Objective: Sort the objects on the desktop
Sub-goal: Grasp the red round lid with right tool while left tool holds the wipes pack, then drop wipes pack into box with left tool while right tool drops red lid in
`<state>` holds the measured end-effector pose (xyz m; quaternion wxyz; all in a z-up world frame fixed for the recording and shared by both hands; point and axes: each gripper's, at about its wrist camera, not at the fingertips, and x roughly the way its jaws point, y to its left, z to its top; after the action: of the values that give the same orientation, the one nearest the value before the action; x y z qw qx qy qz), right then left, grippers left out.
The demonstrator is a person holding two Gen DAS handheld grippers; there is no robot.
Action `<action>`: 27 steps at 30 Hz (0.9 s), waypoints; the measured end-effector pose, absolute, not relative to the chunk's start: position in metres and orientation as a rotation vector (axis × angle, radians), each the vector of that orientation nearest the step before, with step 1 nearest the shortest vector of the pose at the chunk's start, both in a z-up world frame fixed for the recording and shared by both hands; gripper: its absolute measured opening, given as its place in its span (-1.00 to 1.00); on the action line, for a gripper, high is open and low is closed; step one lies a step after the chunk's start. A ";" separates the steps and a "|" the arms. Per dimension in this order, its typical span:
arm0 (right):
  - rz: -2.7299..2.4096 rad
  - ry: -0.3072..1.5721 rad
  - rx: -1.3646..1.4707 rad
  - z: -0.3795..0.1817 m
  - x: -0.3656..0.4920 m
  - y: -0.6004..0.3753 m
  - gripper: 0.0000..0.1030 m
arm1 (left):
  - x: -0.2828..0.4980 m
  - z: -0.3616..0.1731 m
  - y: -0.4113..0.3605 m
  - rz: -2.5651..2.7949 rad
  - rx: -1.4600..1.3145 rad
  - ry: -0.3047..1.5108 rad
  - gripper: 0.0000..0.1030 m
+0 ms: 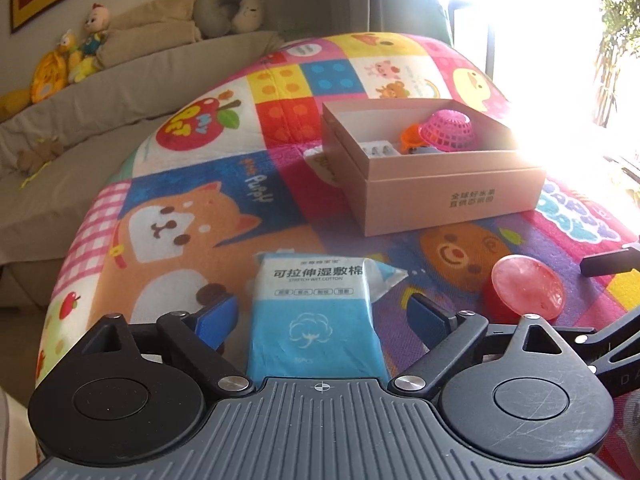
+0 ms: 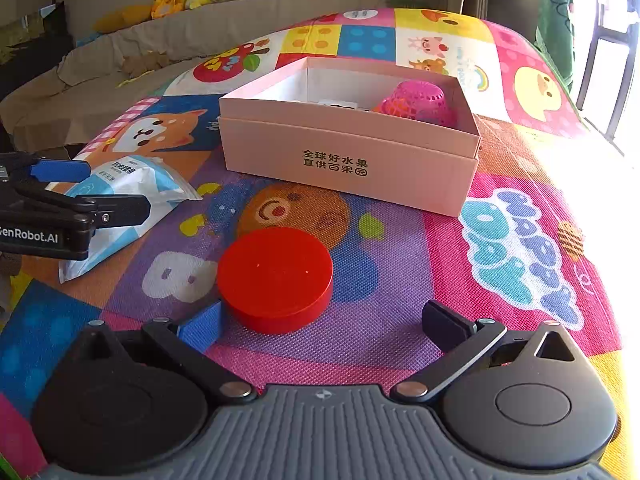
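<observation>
A blue and white wet cotton pack lies on the colourful mat between the spread fingers of my left gripper, which is open around it. The pack also shows in the right wrist view, with the left gripper over it. A red round tin lies just ahead of my right gripper, which is open and empty; its left finger is close to the tin's edge. The tin shows glaring pink in the left wrist view. A pink open box stands beyond, and it also shows in the left wrist view.
Inside the box lie a pink mesh basket, an orange item and small pale items. A beige sofa with plush toys runs along the far left. Strong glare comes from the window at the right.
</observation>
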<state>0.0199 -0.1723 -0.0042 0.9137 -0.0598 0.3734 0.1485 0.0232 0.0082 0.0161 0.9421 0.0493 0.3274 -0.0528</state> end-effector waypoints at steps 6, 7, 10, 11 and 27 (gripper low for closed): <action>0.315 0.772 -0.123 -0.003 0.021 -0.173 1.00 | 0.021 0.007 0.016 -0.100 0.075 0.695 0.44; 0.316 0.772 -0.122 -0.003 0.021 -0.174 1.00 | 0.021 0.007 0.017 -0.101 0.071 0.698 0.37; 0.316 0.770 -0.122 -0.003 0.021 -0.174 1.00 | 0.016 0.009 0.023 -0.107 0.057 0.698 0.27; 0.319 0.768 -0.124 -0.002 0.021 -0.173 1.00 | 0.014 0.010 0.024 -0.106 0.060 0.696 0.26; 0.417 0.754 -0.147 0.009 0.023 -0.150 0.24 | 0.004 0.008 0.034 -0.090 0.060 0.704 0.72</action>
<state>0.0231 -0.1499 0.0093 0.9060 -0.0712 0.3651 0.2018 0.0041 0.0345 0.0075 0.9372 0.0294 0.3448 -0.0439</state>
